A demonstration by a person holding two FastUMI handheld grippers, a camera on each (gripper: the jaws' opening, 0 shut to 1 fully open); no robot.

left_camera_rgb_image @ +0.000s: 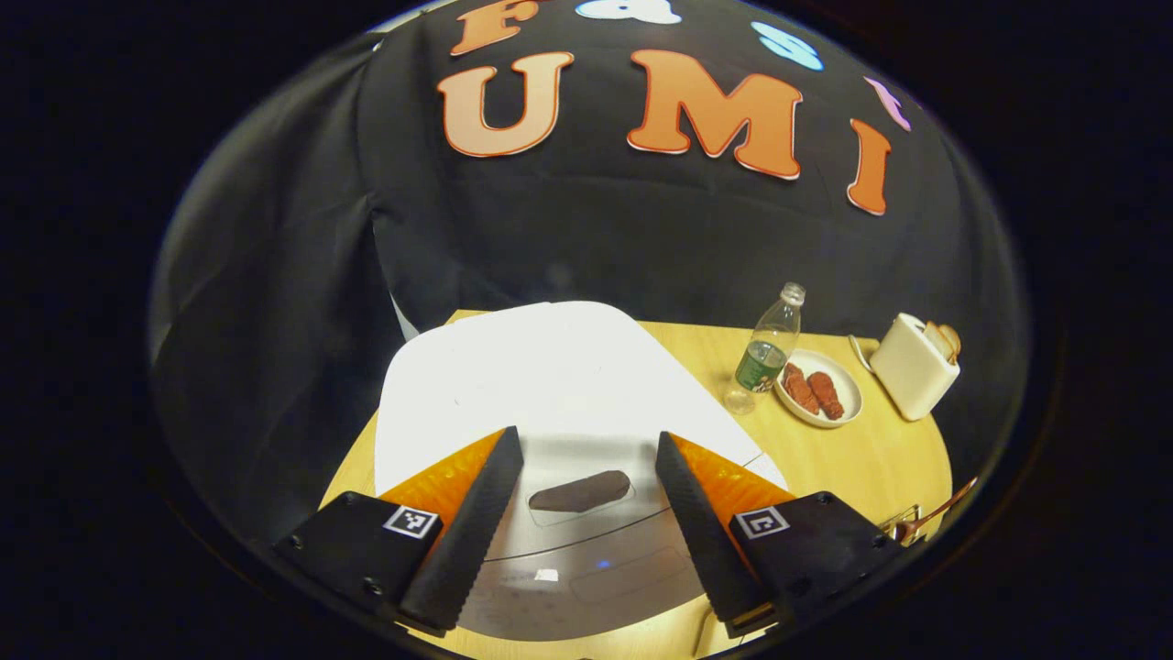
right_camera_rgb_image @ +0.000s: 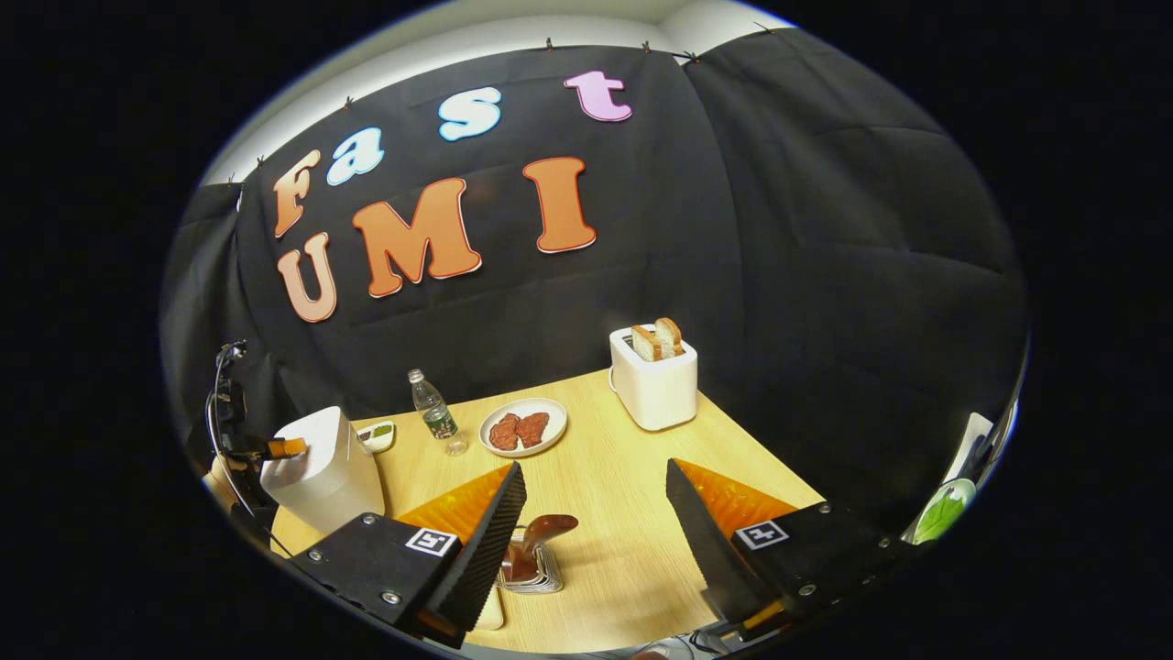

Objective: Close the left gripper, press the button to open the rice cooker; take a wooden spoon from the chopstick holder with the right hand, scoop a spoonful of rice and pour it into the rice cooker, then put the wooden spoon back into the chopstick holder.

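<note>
Hovering over boxy white rice cooker (left_camera_rgb_image: 550, 385), ribbed fingers (left_camera_rgb_image: 476, 522) apart

Layout taken relative to the toaster (right_camera_rgb_image: 653, 382), which stands on the table (right_camera_rgb_image: 623, 541) near its far edge, two bread slices (right_camera_rgb_image: 657, 339) upright in its slots. Left of the toaster: a plate (right_camera_rgb_image: 523, 427) carrying two pieces of food. Farther left: a bottle (right_camera_rgb_image: 433, 407), then a small dish (right_camera_rgb_image: 378, 433), then the rice cooker (right_camera_rgb_image: 319, 472) at the table's left end. In front of the toaster, toward the near edge: the chopstick holder (right_camera_rgb_image: 533, 568) with the wooden spoon (right_camera_rgb_image: 542, 532) in it.
</note>
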